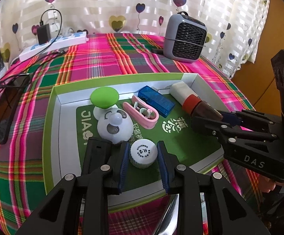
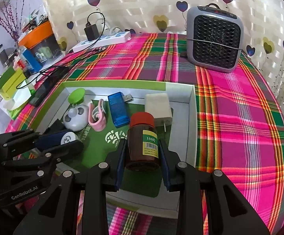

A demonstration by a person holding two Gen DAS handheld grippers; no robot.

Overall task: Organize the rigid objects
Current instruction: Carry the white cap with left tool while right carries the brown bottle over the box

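Note:
A green-and-white box tray [image 1: 52, 121] [image 2: 192, 117] holds a panda toy with a green top [image 1: 113, 125] [image 2: 76, 117], a pink clip [image 1: 142, 113] [image 2: 97, 117], a blue USB stick [image 1: 155, 100] [image 2: 119, 110] and a white charger [image 1: 181, 90] [image 2: 158, 103]. My left gripper [image 1: 143, 166] [image 2: 71, 143] stands around a small white bottle [image 1: 143, 152] [image 2: 68, 138] in the tray; whether the pads press it is unclear. My right gripper [image 2: 143, 164] [image 1: 220, 121] is shut on a brown bottle with a red cap [image 2: 143, 139] [image 1: 197, 106], over the tray.
A grey heater [image 1: 185, 37] [image 2: 214, 39] stands at the back of the plaid tablecloth [image 2: 240, 127]. A white power strip with a black adapter [image 1: 53, 43] [image 2: 102, 39] lies at the back left. A dark phone [image 1: 4, 113] lies left of the tray. Cluttered shelves [image 2: 24, 58] are at left.

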